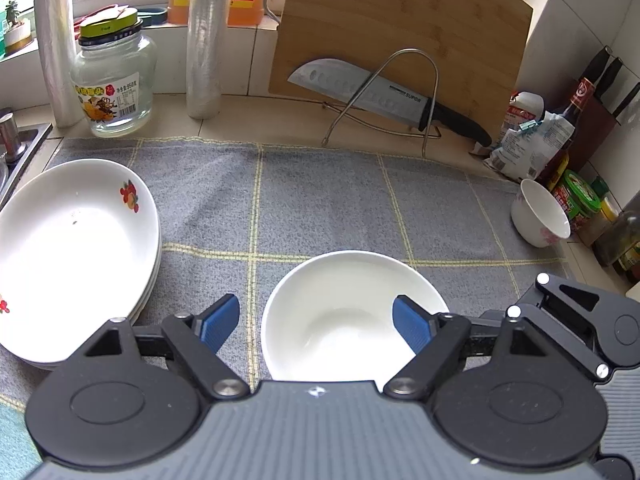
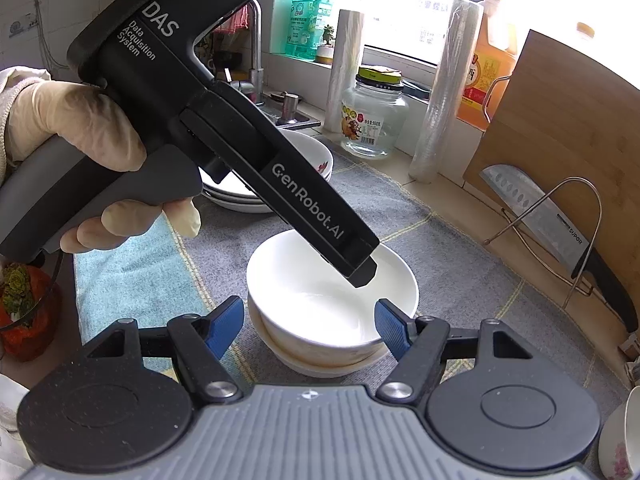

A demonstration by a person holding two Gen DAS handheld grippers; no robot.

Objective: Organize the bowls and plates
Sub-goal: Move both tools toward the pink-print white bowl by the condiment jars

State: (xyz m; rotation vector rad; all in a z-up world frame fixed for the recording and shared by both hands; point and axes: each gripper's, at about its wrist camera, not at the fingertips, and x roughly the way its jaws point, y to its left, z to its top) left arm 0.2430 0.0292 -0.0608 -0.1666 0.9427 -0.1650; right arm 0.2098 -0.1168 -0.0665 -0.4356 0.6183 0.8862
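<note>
Two plain white bowls sit nested on the grey checked cloth, the upper bowl (image 2: 320, 304) inside the lower bowl (image 2: 320, 366). My right gripper (image 2: 309, 305) is drawn in around their near part, the left pad against the wall and the right pad in front of the right wall. My left gripper (image 1: 316, 302) stands open over the same upper bowl (image 1: 340, 332), one pad clear of the left rim and the other above the inside. A stack of flowered plates (image 1: 72, 248) lies at the left. A small flowered bowl (image 1: 540, 216) stands at the right.
A knife (image 1: 380, 94) rests on a wire rack before a leaning cutting board (image 1: 400, 20). A glass jar (image 1: 114, 80) and film rolls (image 1: 206, 40) line the back. The sink (image 1: 16, 148) is at the left, and sauce bottles (image 1: 576, 120) crowd the right. A gloved hand (image 2: 72, 128) holds the left gripper.
</note>
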